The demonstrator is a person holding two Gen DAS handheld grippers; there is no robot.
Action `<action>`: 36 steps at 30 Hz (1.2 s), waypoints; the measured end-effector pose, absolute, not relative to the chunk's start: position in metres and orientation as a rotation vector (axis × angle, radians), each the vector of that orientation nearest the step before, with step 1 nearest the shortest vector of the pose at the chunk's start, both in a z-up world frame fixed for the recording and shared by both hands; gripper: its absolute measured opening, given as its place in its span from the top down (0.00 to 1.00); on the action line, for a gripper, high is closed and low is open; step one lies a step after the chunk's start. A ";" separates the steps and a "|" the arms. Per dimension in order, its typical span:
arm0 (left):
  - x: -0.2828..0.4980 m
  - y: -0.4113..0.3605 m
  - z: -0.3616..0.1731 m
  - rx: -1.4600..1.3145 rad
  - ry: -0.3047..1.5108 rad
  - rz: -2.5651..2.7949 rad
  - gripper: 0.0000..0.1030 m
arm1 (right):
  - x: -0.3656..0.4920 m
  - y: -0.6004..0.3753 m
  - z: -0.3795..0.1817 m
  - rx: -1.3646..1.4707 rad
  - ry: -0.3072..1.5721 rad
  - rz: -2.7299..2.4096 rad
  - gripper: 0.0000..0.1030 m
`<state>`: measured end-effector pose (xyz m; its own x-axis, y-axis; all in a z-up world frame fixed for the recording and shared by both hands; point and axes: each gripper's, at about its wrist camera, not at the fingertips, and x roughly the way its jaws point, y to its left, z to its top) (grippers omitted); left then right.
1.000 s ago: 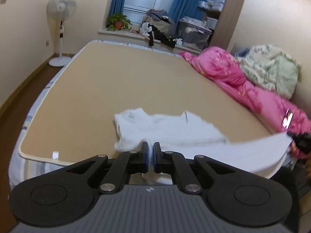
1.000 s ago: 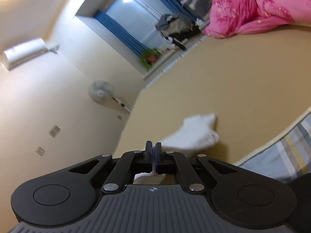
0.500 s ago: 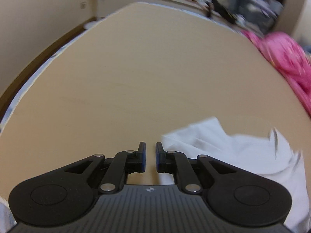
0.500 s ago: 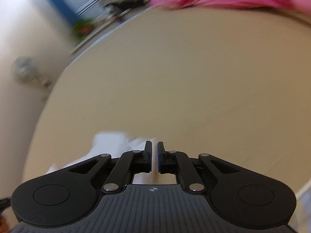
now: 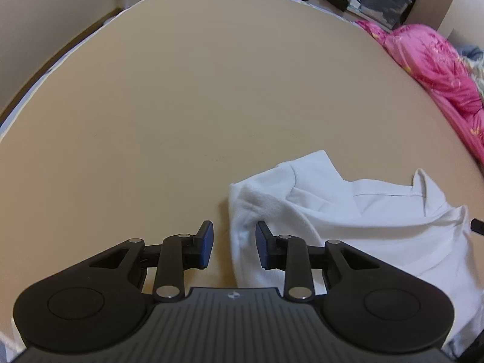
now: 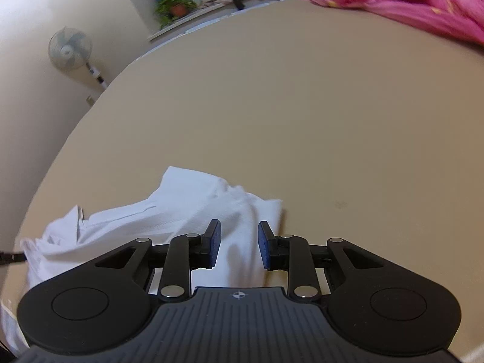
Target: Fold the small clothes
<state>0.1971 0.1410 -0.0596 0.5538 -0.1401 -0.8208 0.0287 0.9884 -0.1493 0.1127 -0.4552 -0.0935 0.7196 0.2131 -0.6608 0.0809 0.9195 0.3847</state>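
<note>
At the far left, seen from the right wrist, a standing fan [image 6: 70, 50] stands against the cream wall, with a potted plant [image 6: 175, 5] on the sill further right. The tan mat [image 5: 211, 90] covers most of both views.

The left gripper [image 5: 233, 248] points down at the near part of the mat. Its jaws are opening, the blue pads apart, and the left edge of the white garment [image 5: 348, 220] lies in the gap between them without being pinched. The left pad stands over bare mat; the right pad sits just over the cloth's rolled edge.

The garment lies crumpled on the near side of the mat, bunched into soft folds, with what may be a collar or placket [image 5: 420, 181] standing up toward its right side.

The right gripper [image 6: 239, 246] hovers over the garment's right end [image 6: 236, 211]. Its jaws are opening too, with cloth showing between the pads, not clamped.

At the far right a pink quilt [image 5: 435, 69] is heaped along the mat's edge.
</note>
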 end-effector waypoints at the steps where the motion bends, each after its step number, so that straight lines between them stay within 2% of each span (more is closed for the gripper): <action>1: 0.196 0.132 -0.062 -0.113 0.972 -0.089 0.67 | 0.118 -0.450 -0.095 0.390 0.771 0.083 0.72; 3: 0.197 0.128 -0.064 -0.103 0.954 -0.094 0.67 | 0.125 -0.442 -0.099 0.352 0.779 0.080 0.72; 4: 0.197 0.124 -0.066 -0.096 0.949 -0.102 0.76 | 0.127 -0.440 -0.099 0.339 0.781 0.080 0.72; 5: 0.199 0.120 -0.067 -0.077 0.943 -0.105 0.90 | 0.130 -0.437 -0.100 0.326 0.778 0.085 0.75; 6: 0.199 0.116 -0.065 -0.053 0.924 -0.092 0.90 | 0.130 -0.435 -0.099 0.311 0.762 0.087 1.00; 8: 0.197 0.120 -0.055 -0.094 0.848 -0.064 0.91 | 0.130 -0.432 -0.089 0.286 0.659 0.072 1.00; 11: 0.201 0.124 -0.046 -0.124 0.779 -0.048 0.91 | 0.127 -0.446 -0.071 0.399 0.489 0.002 1.00; 14: 0.208 0.110 -0.050 -0.066 0.771 -0.050 0.90 | 0.139 -0.457 -0.076 0.442 0.520 -0.070 1.00; 16: 0.217 0.108 -0.059 -0.070 0.833 -0.045 0.88 | 0.153 -0.457 -0.086 0.474 0.593 -0.041 1.00; 19: 0.225 0.118 -0.068 -0.158 0.913 -0.072 0.88 | 0.160 -0.462 -0.092 0.561 0.709 -0.014 0.92; 21: 0.227 0.123 -0.070 -0.188 0.934 -0.082 0.87 | 0.156 -0.465 -0.090 0.578 0.732 0.004 0.64; 26: 0.240 0.128 -0.082 -0.217 1.007 -0.064 0.87 | 0.158 -0.458 -0.099 0.501 0.852 0.049 0.62; 28: 0.242 0.126 -0.080 -0.198 0.990 -0.044 0.90 | 0.162 -0.447 -0.099 0.413 0.855 0.025 0.69; 29: 0.239 0.125 -0.076 -0.179 0.966 -0.033 0.92 | 0.163 -0.442 -0.095 0.377 0.824 0.023 0.96; 31: 0.233 0.118 -0.065 -0.156 0.889 -0.013 0.94 | 0.158 -0.440 -0.086 0.353 0.743 0.025 0.95; 34: 0.226 0.113 -0.051 -0.149 0.756 0.002 0.94 | 0.146 -0.439 -0.059 0.353 0.500 -0.044 0.95; 36: 0.231 0.107 -0.055 -0.105 0.748 0.050 0.94 | 0.150 -0.439 -0.058 0.365 0.459 -0.078 0.95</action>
